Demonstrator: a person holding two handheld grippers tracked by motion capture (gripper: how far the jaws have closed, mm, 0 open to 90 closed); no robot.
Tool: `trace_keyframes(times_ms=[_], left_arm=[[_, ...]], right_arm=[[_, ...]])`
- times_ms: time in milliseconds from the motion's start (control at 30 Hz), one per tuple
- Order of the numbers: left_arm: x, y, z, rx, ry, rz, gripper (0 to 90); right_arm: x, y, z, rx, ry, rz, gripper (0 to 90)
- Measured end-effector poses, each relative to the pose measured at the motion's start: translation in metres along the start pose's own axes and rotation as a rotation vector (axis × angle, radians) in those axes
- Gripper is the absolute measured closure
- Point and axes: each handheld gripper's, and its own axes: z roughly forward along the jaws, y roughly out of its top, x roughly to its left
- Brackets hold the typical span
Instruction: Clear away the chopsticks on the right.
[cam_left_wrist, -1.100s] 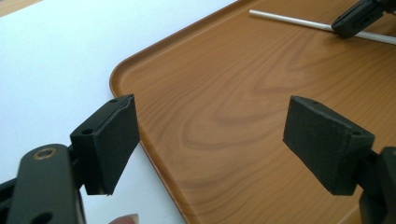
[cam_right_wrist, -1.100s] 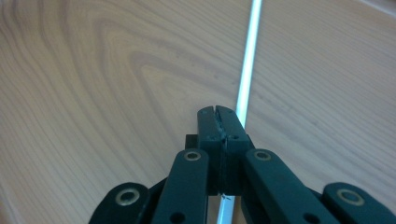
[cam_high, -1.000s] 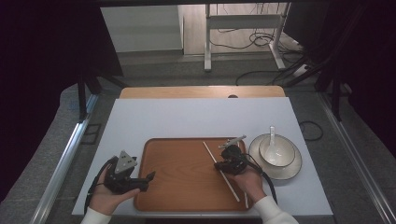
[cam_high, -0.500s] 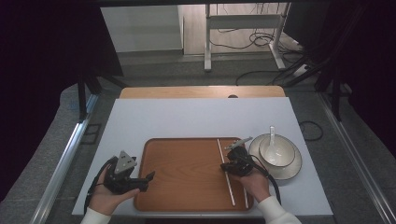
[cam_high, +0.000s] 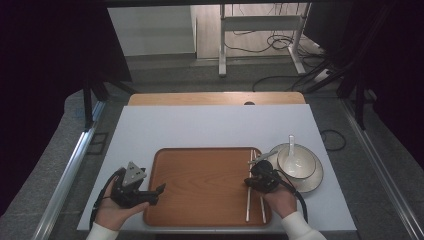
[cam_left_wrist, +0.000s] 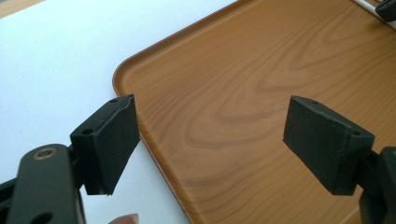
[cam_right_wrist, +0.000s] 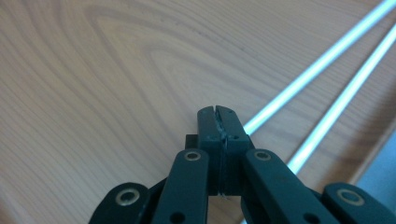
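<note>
Two chopsticks (cam_high: 255, 197) lie on the tray (cam_high: 200, 185) beside bowl (cam_high: 296, 161); right gripper (cam_right_wrist: 218, 122) fingers pressed together, left gripper (cam_left_wrist: 210, 140) fingers spread.

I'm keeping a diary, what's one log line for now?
right gripper: shut, over chopsticks | left gripper: open, at tray edge | spoon in bowl

Two pale chopsticks (cam_high: 255, 197) lying parallel along right edge of wooden tray (cam_high: 200, 190).
</note>
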Motion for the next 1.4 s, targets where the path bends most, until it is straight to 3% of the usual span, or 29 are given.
trace_keyframes(times_ms=[733,1033,1233,1400], left_arm=[[0.001,0.000,-0.001,-0.003,0.001,-0.001,17.9],[0.002,0.000,-0.001,-0.006,0.002,-0.002,17.9],[0.008,-0.004,-0.004,-0.012,0.008,-0.019,18.0],[0.013,-0.006,-0.008,-0.024,0.017,-0.038,18.0]], right_arm=[[-0.009,-0.012,-0.013,0.022,-0.036,0.006,89.3],[-0.007,-0.008,-0.033,-0.070,-0.013,-0.010,89.3],[-0.016,-0.006,-0.055,-0.172,0.070,-0.010,88.9],[-0.021,-0.005,-0.066,-0.216,0.096,-0.015,82.0]])
